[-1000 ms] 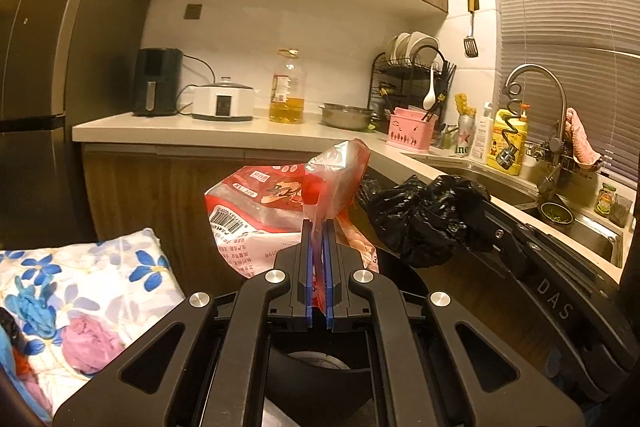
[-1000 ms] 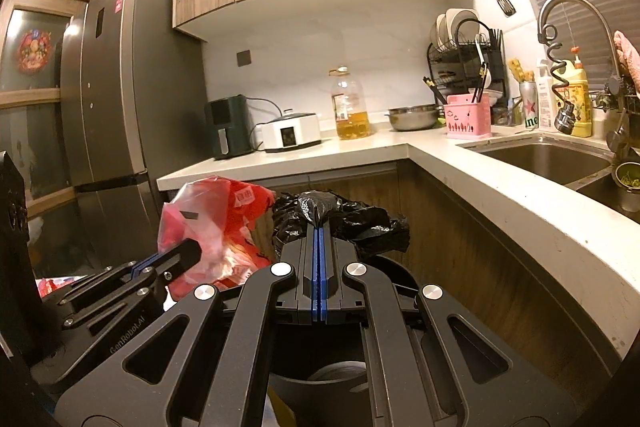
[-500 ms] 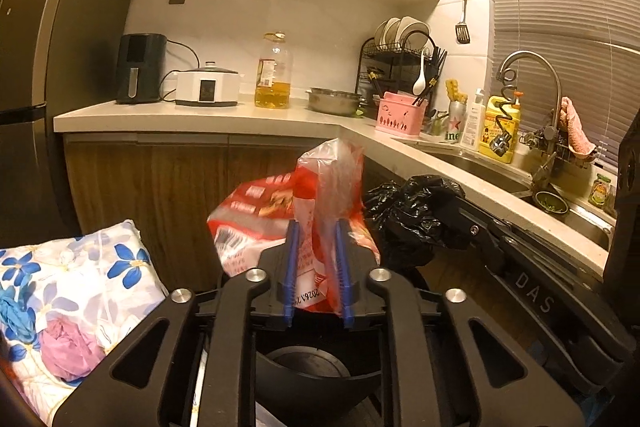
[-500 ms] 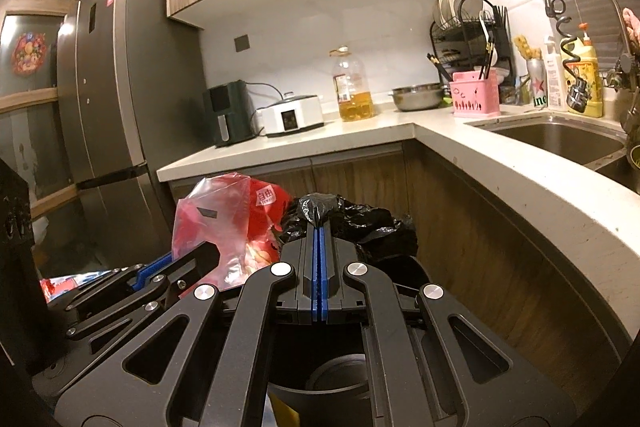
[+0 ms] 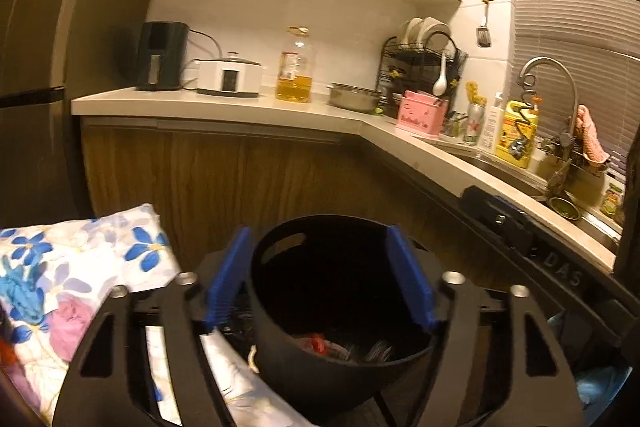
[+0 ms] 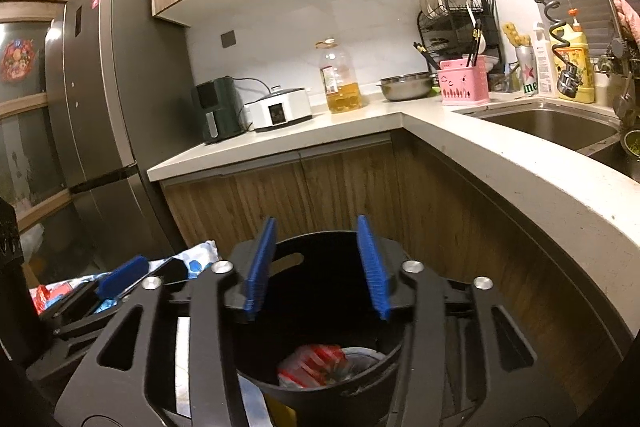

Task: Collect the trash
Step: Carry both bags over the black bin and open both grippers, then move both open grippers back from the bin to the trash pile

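Observation:
A black round bin [image 5: 276, 255] stands on the floor right below both grippers. A red plastic bag [image 6: 314, 363] lies at its bottom, and its red also shows in the left wrist view [image 5: 318, 341]. The black bag does not show clearly in the dark bin. My left gripper [image 5: 318, 279] hangs over the bin, its jaws opening wide with nothing between them. My right gripper [image 6: 316, 267] hangs over the same bin [image 6: 320, 243], its jaws opening too and empty. Each gripper shows in the other's view: the right [image 5: 496, 215], the left [image 6: 120, 279].
A floral cloth [image 5: 80, 267] lies left of the bin. Wooden cabinet fronts [image 6: 320, 183] stand just behind it under an L-shaped counter [image 6: 460, 147] with appliances, an oil bottle and a sink [image 6: 552, 123]. A tall fridge [image 6: 100, 107] stands at the left.
Both grippers have opened. The red bag left the left jaws and the black bag left the right jaws, and both dropped out of sight into the bin.

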Action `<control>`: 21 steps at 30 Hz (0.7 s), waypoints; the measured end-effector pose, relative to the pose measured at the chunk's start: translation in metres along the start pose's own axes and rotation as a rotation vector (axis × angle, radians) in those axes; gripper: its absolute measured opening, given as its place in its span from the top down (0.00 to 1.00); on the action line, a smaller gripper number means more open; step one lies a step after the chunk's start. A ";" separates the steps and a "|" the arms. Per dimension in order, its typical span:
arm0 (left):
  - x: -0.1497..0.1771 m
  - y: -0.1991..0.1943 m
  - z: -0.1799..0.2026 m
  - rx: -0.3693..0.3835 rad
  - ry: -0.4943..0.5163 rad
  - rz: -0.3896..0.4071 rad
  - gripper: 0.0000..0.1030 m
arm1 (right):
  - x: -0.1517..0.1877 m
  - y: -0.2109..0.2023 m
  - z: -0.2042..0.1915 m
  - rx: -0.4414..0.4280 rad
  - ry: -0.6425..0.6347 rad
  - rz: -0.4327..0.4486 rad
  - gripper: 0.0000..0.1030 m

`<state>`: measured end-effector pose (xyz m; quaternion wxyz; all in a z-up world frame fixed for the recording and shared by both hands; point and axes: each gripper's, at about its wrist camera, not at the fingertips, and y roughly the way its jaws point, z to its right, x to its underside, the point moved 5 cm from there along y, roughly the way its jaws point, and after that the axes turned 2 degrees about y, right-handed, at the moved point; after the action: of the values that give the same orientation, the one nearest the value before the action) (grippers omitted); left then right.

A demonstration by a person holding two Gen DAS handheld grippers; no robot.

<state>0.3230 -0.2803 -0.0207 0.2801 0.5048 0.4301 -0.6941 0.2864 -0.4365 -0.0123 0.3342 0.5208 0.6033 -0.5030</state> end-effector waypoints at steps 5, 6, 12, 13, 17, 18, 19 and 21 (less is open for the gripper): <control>0.007 -0.017 -0.015 -0.098 -0.001 0.004 0.12 | 0.007 -0.012 -0.005 0.025 -0.022 -0.001 0.29; 0.008 -0.020 -0.016 -0.112 0.002 0.002 0.09 | 0.009 -0.015 -0.007 0.030 -0.026 0.000 0.27; 0.013 -0.043 -0.026 -0.185 0.002 0.001 0.06 | 0.019 -0.033 -0.018 0.054 -0.073 -0.002 0.19; 0.014 -0.047 -0.027 -0.198 0.004 -0.001 0.06 | 0.020 -0.036 -0.020 0.059 -0.077 -0.003 0.19; 0.019 -0.063 -0.035 -0.234 -0.003 -0.004 0.06 | 0.021 -0.046 -0.023 0.086 -0.086 -0.005 0.19; 0.019 -0.067 -0.036 -0.239 -0.008 -0.004 0.06 | 0.022 -0.049 -0.023 0.090 -0.084 -0.006 0.19; 0.020 -0.070 -0.038 -0.244 -0.014 -0.006 0.06 | 0.024 -0.052 -0.023 0.096 -0.079 -0.009 0.19; 0.022 -0.078 -0.040 -0.250 -0.024 -0.007 0.06 | 0.026 -0.057 -0.023 0.105 -0.070 -0.012 0.19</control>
<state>0.2699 -0.2068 -0.0218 0.3435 0.4563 0.5117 -0.6419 0.2284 -0.4037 -0.0154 0.3245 0.5160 0.5670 -0.5540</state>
